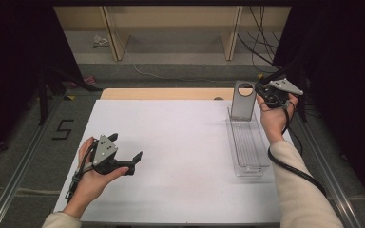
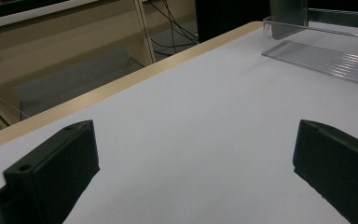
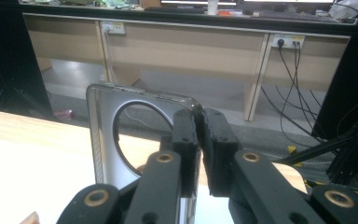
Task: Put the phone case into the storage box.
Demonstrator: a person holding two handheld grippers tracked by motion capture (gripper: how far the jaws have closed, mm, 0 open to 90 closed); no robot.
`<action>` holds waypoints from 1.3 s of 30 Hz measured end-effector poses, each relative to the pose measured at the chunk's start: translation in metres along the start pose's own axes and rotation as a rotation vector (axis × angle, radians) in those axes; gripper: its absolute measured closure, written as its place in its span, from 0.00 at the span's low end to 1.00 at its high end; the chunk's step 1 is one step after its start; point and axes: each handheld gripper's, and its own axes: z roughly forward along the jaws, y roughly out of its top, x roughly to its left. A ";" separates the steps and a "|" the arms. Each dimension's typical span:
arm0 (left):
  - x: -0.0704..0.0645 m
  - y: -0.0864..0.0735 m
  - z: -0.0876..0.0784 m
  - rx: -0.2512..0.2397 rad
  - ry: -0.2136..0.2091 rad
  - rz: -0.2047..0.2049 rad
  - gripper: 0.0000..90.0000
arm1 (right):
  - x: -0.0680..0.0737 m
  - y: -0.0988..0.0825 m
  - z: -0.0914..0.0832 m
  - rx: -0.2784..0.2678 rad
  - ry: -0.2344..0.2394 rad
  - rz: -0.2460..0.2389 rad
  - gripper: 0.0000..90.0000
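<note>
We held a grey metal plate [image 3: 103, 140] with a round hole upright, right gripper [image 3: 200, 140] clamped on its edge, left gripper [image 2: 196, 172] wide open, holding nothing.

Silver-grey metal plate [image 1: 243, 100] is gleaming at upper right, standing in a clear, ribbed tray [image 1: 250, 151]; black right gripper [image 3: 199, 140] is showing brass rivets; white table sheet [image 1: 180, 156] is glowing, edged tan.

Grey floor [image 1: 24, 142], wooden shelving [image 1: 171, 28], trailing cables [image 1: 259, 42].
</note>
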 end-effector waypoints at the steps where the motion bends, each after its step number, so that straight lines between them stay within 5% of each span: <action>1: 0.000 0.000 0.000 0.000 0.000 0.000 0.00 | 0.000 0.000 0.000 0.001 0.000 0.001 0.94; 39: 0.000 0.000 0.000 0.002 -0.001 0.002 0.00 | -0.001 -0.008 0.006 0.040 0.001 -0.002 0.94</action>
